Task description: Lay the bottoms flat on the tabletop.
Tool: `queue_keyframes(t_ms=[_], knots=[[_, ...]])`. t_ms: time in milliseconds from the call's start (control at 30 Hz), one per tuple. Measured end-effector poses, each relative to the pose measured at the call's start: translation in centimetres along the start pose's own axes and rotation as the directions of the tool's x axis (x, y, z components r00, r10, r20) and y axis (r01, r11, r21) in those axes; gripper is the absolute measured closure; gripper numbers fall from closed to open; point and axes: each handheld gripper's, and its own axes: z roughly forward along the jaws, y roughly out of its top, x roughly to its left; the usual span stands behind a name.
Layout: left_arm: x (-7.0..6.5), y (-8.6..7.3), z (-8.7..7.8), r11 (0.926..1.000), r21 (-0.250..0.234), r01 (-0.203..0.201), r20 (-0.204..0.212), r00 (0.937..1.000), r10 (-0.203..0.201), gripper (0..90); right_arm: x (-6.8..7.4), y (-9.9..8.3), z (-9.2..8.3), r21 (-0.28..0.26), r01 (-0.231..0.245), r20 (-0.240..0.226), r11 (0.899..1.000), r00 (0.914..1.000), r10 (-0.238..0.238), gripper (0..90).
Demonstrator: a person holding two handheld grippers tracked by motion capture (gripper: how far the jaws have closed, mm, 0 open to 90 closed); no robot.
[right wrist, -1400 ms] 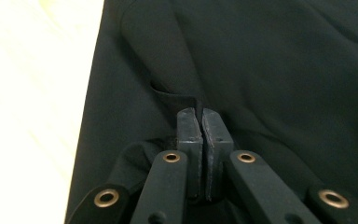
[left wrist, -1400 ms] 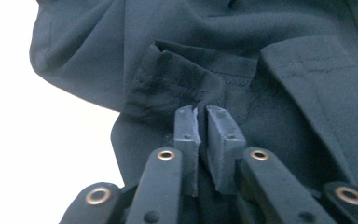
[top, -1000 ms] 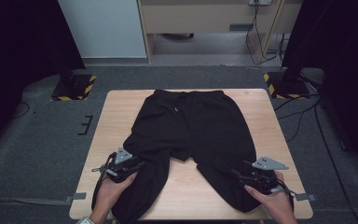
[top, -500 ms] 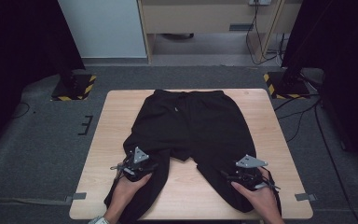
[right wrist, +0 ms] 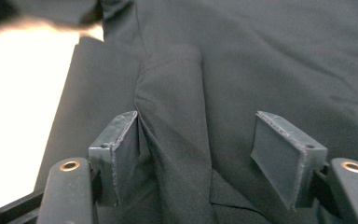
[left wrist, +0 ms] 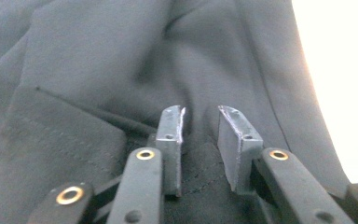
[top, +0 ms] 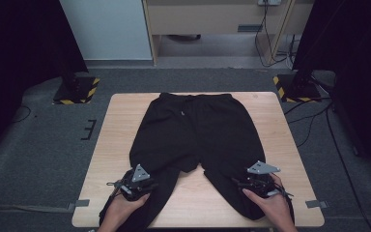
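Left tool [left wrist: 200,126] has just been closing: its jaws stand narrow, with a small ridge of black cloth rising between the pads [left wrist: 173,128], though a sliver of gap remains and I cannot tell whether they press on the cloth yet. Compared with a second ago, this tool has slid inward along the left leg of the trousers [top: 193,140], from the outer hem edge to the middle of the leg, and come down onto it. I take that as the start of a pinch, probably to lift the leg ends for a fold.

Right tool [right wrist: 205,154] has jaws set wide, straddling a soft crease of the right leg; the pads touch the cloth at most on one side and hold nothing. In the high view it has drawn in a little from the tabletop [top: 121,125] corner toward the leg's middle.

Beyond both tools the trousers lie flat, waistband at the far edge of the tabletop, legs running back toward the person.

Hard to read: black cloth against black jaws hides any contact in the high view, where the hands [top: 125,210] cover both tools' jaws. The leg hems below the tools fall off the near edge, out of frame. A patch-like seam to the left of the left tool may be a pocket; I cannot be sure.
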Motion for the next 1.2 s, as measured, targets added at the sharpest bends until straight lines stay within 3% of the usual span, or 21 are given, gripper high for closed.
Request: queue_keyframes(t_ms=[33,100,133,167,300,400,433,500,533,567,667,700,733,767,800,833,933,1033,1067,1100,1200], knots=[[-0.1,0.0,-0.2,1.0000,-0.005,-0.004,0.001,1.0000,0.004,70.6,0.0,0.0,0.0,0.000,0.000,0.000,1.000,1.0000,0.000,33.2],[0.0,0.8,-1.1,0.9910,-0.134,-0.004,-0.049,0.9988,-0.002,67.6,-0.6,0.3,-1.3,-0.057,-0.022,0.013,0.998,0.9997,0.023,40.7],[0.0,0.8,-1.1,0.9910,-0.134,-0.004,-0.049,0.9988,-0.002,66.1,-0.6,0.3,-1.3,-0.057,-0.022,0.013,0.998,0.9997,0.023,40.7],[0.2,1.2,-1.3,0.9825,-0.185,0.018,-0.056,0.9980,-0.029,64.3,-0.9,0.2,-2.2,-0.077,-0.024,0.024,0.997,0.9994,0.026,48.4],[0.5,1.2,-0.6,0.9881,-0.152,0.027,-0.057,0.9977,-0.036,60.8,-1.3,-0.1,-3.3,-0.095,-0.011,0.042,0.995,0.9990,0.016,66.3],[0.7,1.3,-0.3,0.9891,-0.142,0.038,-0.041,0.9982,-0.044,59.3,-1.2,-0.1,-3.2,-0.100,-0.018,0.029,0.995,0.9994,0.021,64.4],[0.7,1.4,0.0,0.9905,-0.131,0.040,-0.028,0.9987,-0.044,58.8,-0.5,0.0,-2.7,-0.090,-0.002,0.005,0.996,1.0000,0.002,55.4],[0.6,1.5,0.2,0.9924,-0.118,0.035,-0.024,0.9990,-0.039,58.0,-0.1,0.1,-2.3,-0.068,0.009,-0.006,0.998,0.9999,-0.010,53.0],[0.5,1.6,0.4,0.9936,-0.109,0.027,-0.028,0.9991,-0.031,57.7,0.3,0.0,-2.0,-0.045,0.027,-0.004,0.999,0.9996,-0.027,57.3],[0.3,1.8,0.7,0.9945,-0.104,0.010,-0.026,0.9996,-0.013,57.4,1.0,0.1,-1.5,-0.016,0.050,-0.013,0.999,0.9986,-0.051,74.6],[0.3,2.1,0.9,0.9949,-0.101,0.002,-0.022,0.9997,-0.004,57.1,1.6,0.2,-1.4,-0.010,0.069,-0.039,0.998,0.9969,-0.069,85.9],[0.2,2.3,1.1,0.9953,-0.097,0.000,-0.018,0.9998,-0.001,57.1,2.3,0.3,-1.6,-0.013,0.093,-0.091,0.996,0.9915,-0.094,89.1],[0.2,2.3,1.1,0.9953,-0.097,0.000,-0.018,0.9998,-0.001,57.2,2.3,0.3,-1.6,-0.013,0.093,-0.091,0.996,0.9915,-0.094,89.1],[0.2,2.5,1.2,0.9956,-0.093,-0.002,-0.016,0.9999,0.001,57.2,3.0,0.1,-2.1,-0.008,0.122,-0.158,0.993,0.9800,-0.121,89.1],[0.2,2.6,1.3,0.9958,-0.091,-0.004,-0.013,0.9999,0.003,57.2,3.0,0.1,-2.1,-0.008,0.122,-0.158,0.993,0.9800,-0.121,89.1],[0.2,2.9,1.6,0.9961,-0.087,-0.014,-0.011,0.9998,0.013,57.1,3.6,-0.3,-2.8,0.003,0.157,-0.199,0.988,0.9679,-0.153,89.0],[0.1,3.2,1.8,0.9957,-0.090,-0.024,-0.013,0.9996,0.023,57.0,3.8,-0.8,-3.8,0.010,0.177,-0.216,0.984,0.9614,-0.171,89.0],[0.0,3.7,2.1,0.9950,-0.093,-0.037,-0.010,0.9993,0.036,56.5,3.3,-1.6,-5.4,0.011,0.159,-0.193,0.987,0.9689,-0.154,80.0],[-0.1,3.9,2.3,0.9951,-0.088,-0.044,-0.011,0.9990,0.043,56.1,2.6,-1.9,-6.4,-0.022,0.131,-0.162,0.991,0.9777,-0.133,61.0],[-0.1,3.9,2.3,0.9952,-0.087,-0.045,-0.011,0.9989,0.045,55.6,2.2,-1.8,-6.8,-0.042,0.105,-0.133,0.994,0.9850,-0.110,51.4],[-0.2,3.9,2.3,0.9953,-0.085,-0.047,-0.015,0.9988,0.046,54.3,1.1,-1.3,-7.5,-0.102,0.042,-0.089,0.994,0.9947,-0.052,45.8]])
